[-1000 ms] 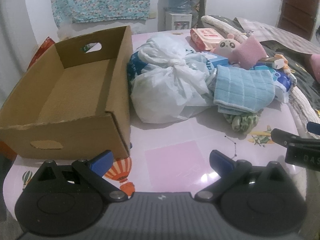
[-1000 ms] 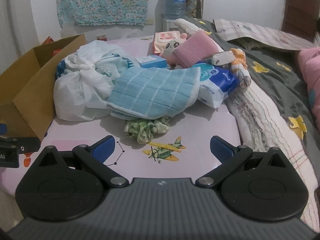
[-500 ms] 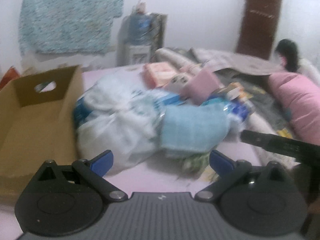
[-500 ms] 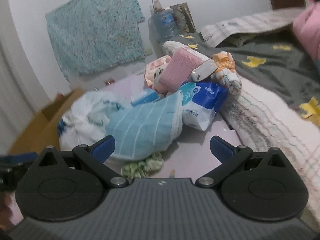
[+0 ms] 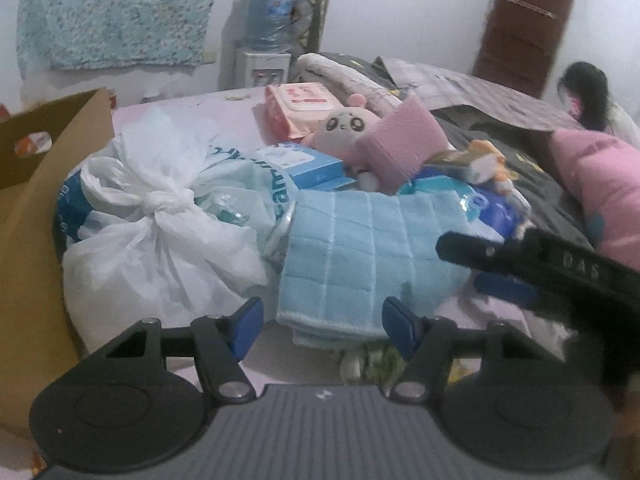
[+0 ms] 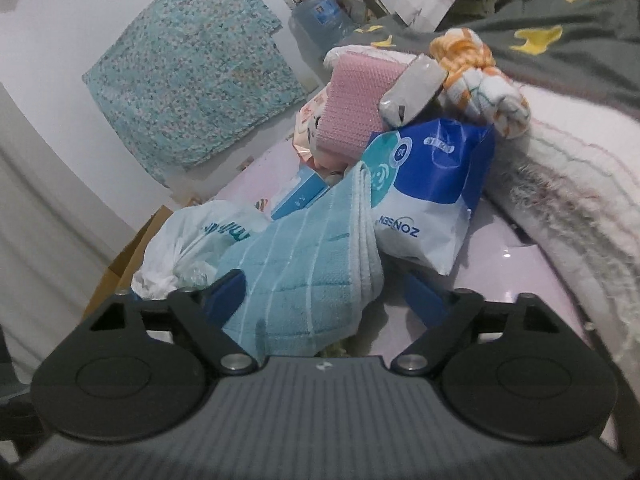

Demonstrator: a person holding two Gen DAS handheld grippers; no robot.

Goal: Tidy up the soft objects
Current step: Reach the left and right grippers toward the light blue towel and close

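Blue pads, left gripper (image 5: pixel 322 322): closing, folded light-blue towel (image 5: pixel 372 256) between them, not yet pressed.
Right gripper (image 6: pixel 322 298): closing round the same towel's other end, likewise apart.
Towels: one, atop a green scrunchie (image 5: pixel 372 360).
Beside: one knotted white bag (image 5: pixel 160 236), one cardboard box (image 5: pixel 36 216), one pink plush (image 5: pixel 348 124).

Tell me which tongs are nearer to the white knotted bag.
Left. The left tongs, closing, sit just in front of the white knotted bag, beside the blue towel. The right tongs, closing around that towel, are on its far side from the bag.
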